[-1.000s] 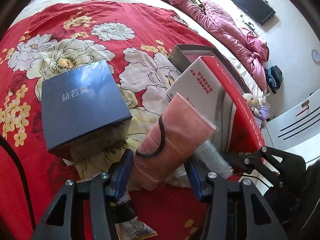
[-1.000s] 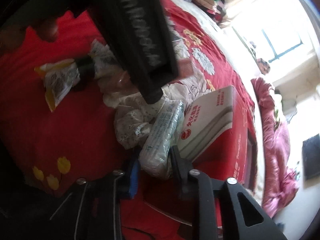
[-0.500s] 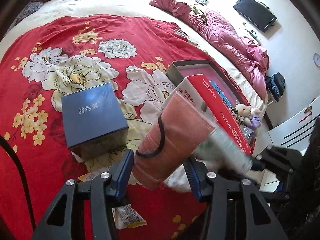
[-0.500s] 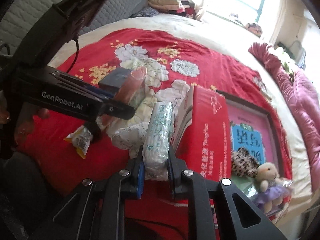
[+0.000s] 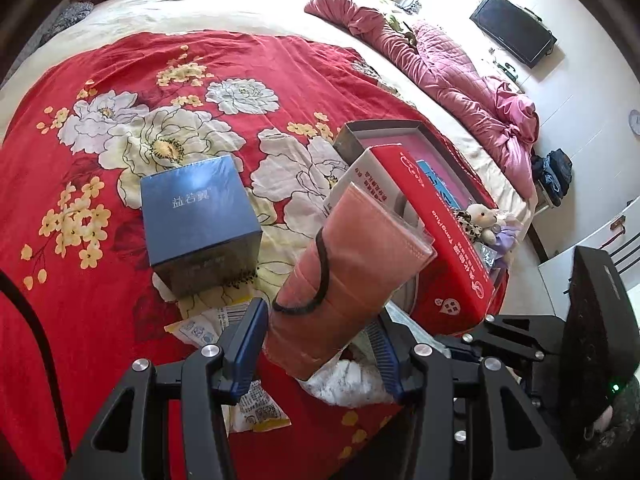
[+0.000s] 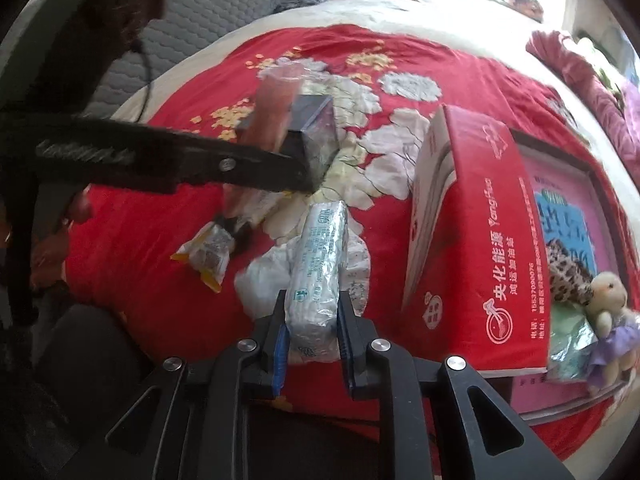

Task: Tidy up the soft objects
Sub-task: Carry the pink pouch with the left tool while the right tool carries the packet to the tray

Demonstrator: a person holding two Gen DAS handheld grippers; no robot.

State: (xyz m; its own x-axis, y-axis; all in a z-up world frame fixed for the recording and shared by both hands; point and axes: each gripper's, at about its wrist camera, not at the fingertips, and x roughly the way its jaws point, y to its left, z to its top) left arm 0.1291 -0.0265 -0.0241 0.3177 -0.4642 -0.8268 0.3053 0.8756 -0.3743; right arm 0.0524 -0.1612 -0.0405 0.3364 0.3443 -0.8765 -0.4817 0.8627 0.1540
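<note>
1. Left wrist view: the left gripper (image 5: 320,334) has risen and still pinches the pink mask packet (image 5: 352,272) above the bedspread (image 5: 120,304); a plush toy (image 5: 486,222) lies in the open box (image 5: 360,130).
2. Right wrist view: the right gripper (image 6: 311,334), rolled upright, jaws opening, pads still on the tissue pack (image 6: 318,268).

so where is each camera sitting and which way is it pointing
Left wrist: on the left gripper, angled down the bed at the pink mask pack it holds; shows the right gripper's frame at right.
Right wrist: on the right gripper, angled down at the white wrapped pack between its opening jaws; a hand shows at left.
Shared: red box, blue box, plush toy, red floral cover.
</note>
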